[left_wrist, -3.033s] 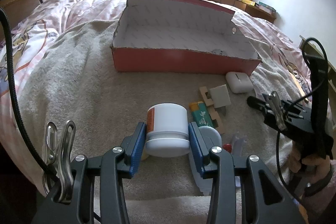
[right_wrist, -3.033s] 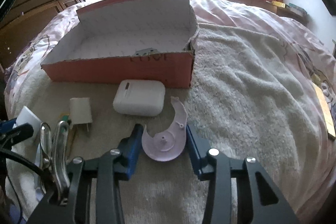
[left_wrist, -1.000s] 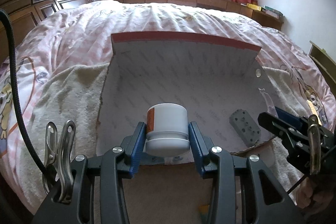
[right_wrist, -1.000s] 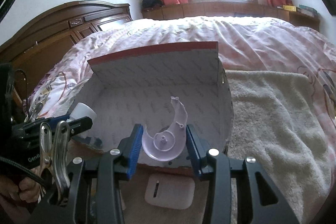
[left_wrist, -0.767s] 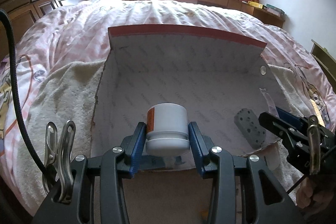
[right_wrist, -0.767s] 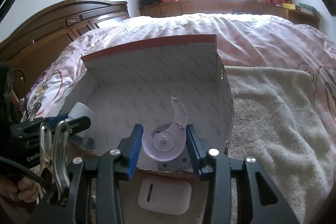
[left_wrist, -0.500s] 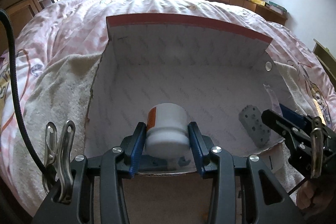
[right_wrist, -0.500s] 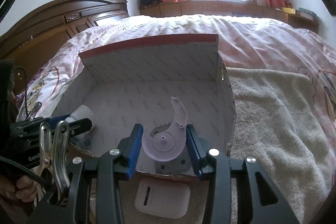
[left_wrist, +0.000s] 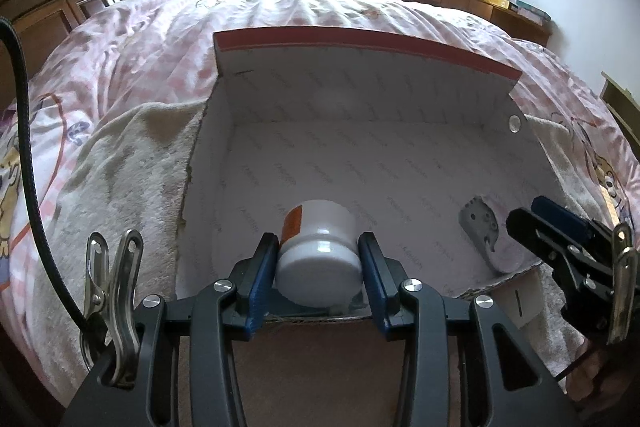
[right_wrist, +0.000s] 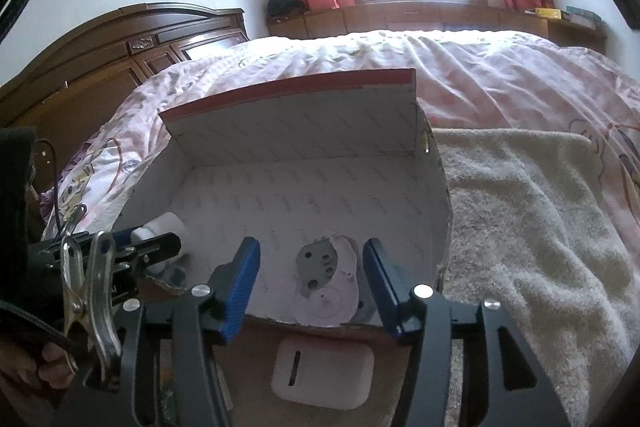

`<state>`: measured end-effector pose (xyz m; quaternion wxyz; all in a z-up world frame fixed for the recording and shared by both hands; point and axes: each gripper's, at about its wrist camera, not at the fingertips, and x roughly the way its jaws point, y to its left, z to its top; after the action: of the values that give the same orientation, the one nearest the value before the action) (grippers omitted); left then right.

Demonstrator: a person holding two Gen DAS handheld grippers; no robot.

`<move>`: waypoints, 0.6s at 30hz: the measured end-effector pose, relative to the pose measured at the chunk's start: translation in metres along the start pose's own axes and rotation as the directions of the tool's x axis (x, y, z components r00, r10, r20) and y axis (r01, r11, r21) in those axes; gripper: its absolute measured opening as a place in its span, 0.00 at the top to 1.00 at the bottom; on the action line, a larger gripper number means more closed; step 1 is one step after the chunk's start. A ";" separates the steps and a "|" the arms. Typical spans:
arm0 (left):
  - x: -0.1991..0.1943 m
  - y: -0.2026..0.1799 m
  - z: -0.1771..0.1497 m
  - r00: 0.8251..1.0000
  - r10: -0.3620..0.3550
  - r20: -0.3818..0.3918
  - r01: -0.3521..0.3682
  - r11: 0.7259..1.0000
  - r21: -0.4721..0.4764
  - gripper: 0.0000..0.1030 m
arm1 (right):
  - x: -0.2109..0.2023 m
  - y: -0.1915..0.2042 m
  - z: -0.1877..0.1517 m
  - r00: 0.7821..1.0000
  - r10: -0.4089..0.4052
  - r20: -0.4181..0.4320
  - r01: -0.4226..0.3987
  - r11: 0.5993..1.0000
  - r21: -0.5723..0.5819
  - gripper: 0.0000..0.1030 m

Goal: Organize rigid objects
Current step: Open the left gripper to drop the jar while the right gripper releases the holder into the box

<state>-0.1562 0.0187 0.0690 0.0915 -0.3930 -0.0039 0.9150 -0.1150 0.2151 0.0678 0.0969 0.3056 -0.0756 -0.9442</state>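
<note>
A red cardboard box (left_wrist: 360,41) (right_wrist: 288,87) with a white patterned inside lies open on the bed. My left gripper (left_wrist: 318,263) is shut on a white jar (left_wrist: 318,259) with an orange label, held just over the box's near edge. My right gripper (right_wrist: 310,275) hangs over the box's near right corner, its jaws opening with nothing pressed between them. Below it, on the box floor, lies the pale purple plastic piece (right_wrist: 332,301) beside a grey metal plate (right_wrist: 316,267). In the left wrist view both pieces sit at the box's right (left_wrist: 480,223), next to my right gripper (left_wrist: 560,231).
A white earbud case (right_wrist: 324,375) lies on the beige towel (right_wrist: 520,227) just in front of the box. The pink quilt (left_wrist: 160,39) surrounds the towel. A dark wooden headboard (right_wrist: 120,55) stands at the left. A hand (right_wrist: 40,367) grips the left tool.
The right gripper's jaws have spread and the purple plastic piece has dropped from them onto the box floor beside the grey plate. The left gripper has edged closer over the box, jar still held.
</note>
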 end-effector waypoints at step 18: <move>-0.025 0.002 -0.002 0.999 -0.002 0.049 0.002 1.000 0.001 0.59 | -0.018 0.006 -0.005 1.000 0.011 0.013 -0.011 1.000 0.005 0.44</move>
<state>-0.1381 0.0124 0.0857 0.0925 -0.3704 -0.0061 0.9243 -0.0970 0.2128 0.0753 0.1007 0.2991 -0.0804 -0.9455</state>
